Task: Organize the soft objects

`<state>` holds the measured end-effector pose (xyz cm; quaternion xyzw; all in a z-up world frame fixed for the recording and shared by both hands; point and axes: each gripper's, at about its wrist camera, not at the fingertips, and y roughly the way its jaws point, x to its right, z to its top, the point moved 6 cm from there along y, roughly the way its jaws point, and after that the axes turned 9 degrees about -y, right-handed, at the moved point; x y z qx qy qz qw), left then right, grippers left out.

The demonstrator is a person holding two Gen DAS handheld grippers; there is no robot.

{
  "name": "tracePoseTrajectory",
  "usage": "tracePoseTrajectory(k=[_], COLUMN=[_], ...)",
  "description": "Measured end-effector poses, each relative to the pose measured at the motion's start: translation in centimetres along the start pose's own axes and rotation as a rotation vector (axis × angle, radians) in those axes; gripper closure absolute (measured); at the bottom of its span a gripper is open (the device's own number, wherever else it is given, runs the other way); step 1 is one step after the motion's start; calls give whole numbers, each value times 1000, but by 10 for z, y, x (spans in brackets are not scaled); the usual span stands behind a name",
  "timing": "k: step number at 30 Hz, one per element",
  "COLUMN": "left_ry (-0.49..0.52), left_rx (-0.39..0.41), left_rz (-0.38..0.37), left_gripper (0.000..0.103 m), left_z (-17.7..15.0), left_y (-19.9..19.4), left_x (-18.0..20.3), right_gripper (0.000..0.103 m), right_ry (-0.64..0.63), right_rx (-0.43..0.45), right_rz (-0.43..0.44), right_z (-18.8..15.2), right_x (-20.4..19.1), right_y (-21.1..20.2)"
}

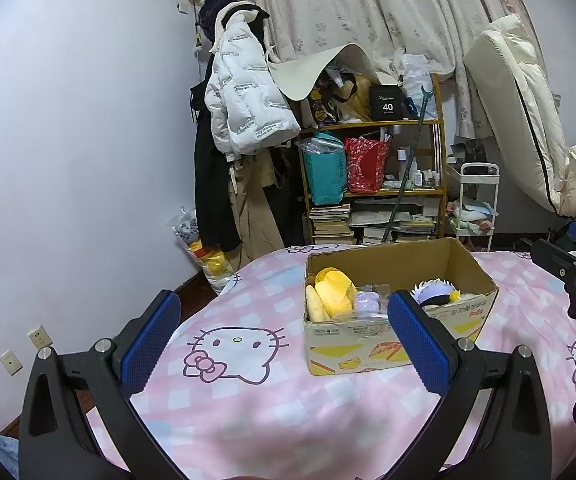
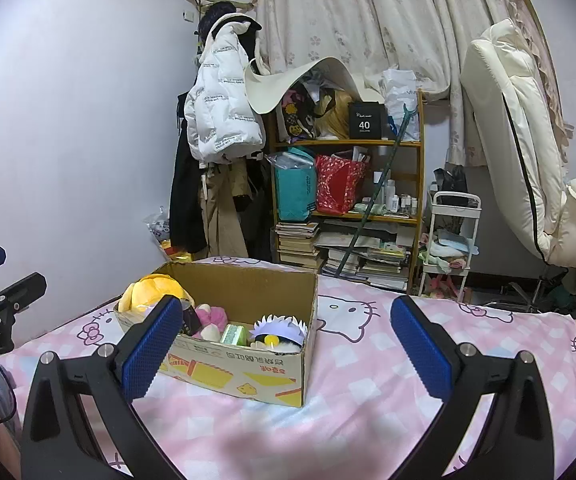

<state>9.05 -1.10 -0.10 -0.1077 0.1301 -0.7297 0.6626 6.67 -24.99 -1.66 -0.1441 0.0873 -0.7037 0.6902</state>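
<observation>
Both blue-padded grippers, left gripper (image 1: 284,336) and right gripper (image 2: 288,340), hang spread wide and empty above the pink cat-print bedspread (image 2: 367,380), near the toy-filled brown cardboard box (image 2: 244,284).

open-topped cardboard box (image 2: 244,372) on bed, bare pink bedspread (image 2: 367,380) around it, plush toys (image 2: 276,330) crowding its floor

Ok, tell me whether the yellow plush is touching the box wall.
Touching: in the left wrist view the yellow plush presses against the left inner wall of the cardboard box.

A cardboard box (image 2: 248,364) holding plush toys (image 2: 280,330) sits on the bed (image 2: 367,420), before a bookshelf (image 2: 347,200).
</observation>
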Motion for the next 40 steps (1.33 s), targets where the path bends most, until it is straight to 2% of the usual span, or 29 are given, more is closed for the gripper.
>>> tracePoseTrajectory(k=[40], left_ry=[19], left_rx=[-15], left_rz=[-25], left_gripper=[1], left_z=[-1], left_y=[0], left_x=[1], right_gripper=[0], right_ry=[1], right_rx=[-6], right_rz=[4], right_z=[-1], right_x=[5], right_y=[-1])
